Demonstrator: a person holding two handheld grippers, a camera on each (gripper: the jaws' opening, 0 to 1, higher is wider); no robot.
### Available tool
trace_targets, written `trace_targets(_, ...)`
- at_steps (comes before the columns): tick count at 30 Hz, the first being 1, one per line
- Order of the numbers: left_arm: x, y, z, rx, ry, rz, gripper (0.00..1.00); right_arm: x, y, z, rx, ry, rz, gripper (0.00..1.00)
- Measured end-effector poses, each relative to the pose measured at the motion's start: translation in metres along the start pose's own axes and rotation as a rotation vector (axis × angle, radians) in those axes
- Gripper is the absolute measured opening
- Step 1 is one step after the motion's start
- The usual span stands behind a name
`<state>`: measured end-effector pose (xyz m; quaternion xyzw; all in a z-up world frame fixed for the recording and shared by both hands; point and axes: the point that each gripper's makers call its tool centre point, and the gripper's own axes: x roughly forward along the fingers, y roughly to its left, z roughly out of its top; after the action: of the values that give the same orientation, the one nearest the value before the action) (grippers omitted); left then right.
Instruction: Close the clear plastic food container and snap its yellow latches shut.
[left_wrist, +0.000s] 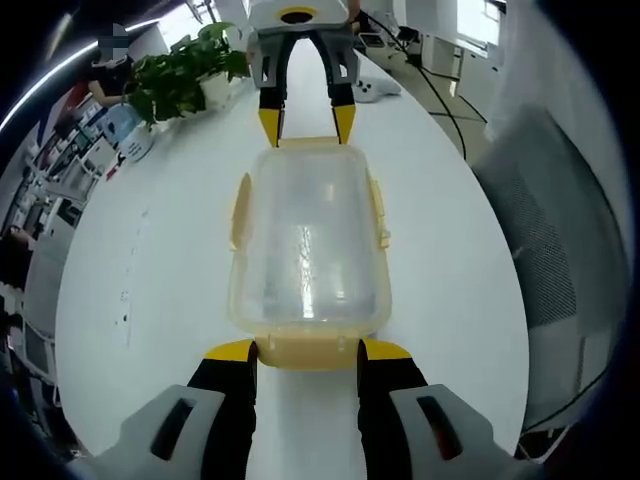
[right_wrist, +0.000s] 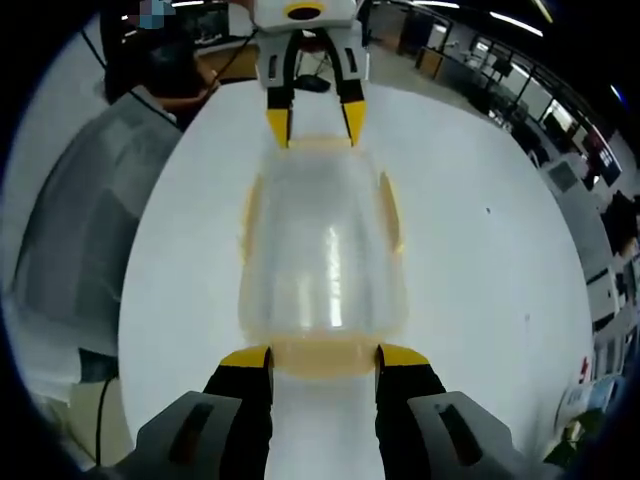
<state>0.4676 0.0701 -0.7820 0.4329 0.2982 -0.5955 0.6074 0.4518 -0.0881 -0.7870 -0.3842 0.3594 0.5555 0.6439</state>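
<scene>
Sitting mid white table (left_wrist: 150, 300), clear container (left_wrist: 308, 245) w/ lid on looks light, stiff, slick, so press yellow end latches (left_wrist: 305, 352), not walls; left gripper (left_wrist: 305, 352) and right gripper (right_wrist: 324, 358) both spread apart, each straddling an end latch.

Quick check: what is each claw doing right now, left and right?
Left claw: open, jaws astride the container's near end latch.
Right claw: open, astride the opposite end latch.

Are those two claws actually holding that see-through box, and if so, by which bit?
Each gripper, left and right, has its jaws either side of an end yellow latch of the container; a firm grip cannot be told.
</scene>
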Motion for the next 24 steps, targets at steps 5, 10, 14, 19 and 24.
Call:
trace_targets(5, 0.003, 0.001, 0.004, 0.003, -0.004, -0.005, 0.39, -0.001, 0.000, -0.007, 0.009, 0.002, 0.000, 0.39)
trace_targets(10, 0.007, 0.002, 0.008, 0.005, -0.003, -0.011, 0.39, -0.002, 0.000, -0.012, 0.015, 0.005, 0.001, 0.39)
trace_targets(14, 0.010, 0.002, 0.012, 0.008, -0.006, -0.015, 0.39, -0.003, -0.001, -0.016, 0.020, 0.004, 0.002, 0.39)
trace_targets(19, 0.014, 0.004, 0.015, 0.015, -0.007, -0.020, 0.39, -0.004, -0.001, -0.021, 0.033, 0.004, 0.005, 0.39)
trace_targets(24, 0.018, 0.004, 0.018, 0.017, -0.005, -0.026, 0.39, -0.004, -0.001, -0.026, 0.038, 0.009, 0.012, 0.39)
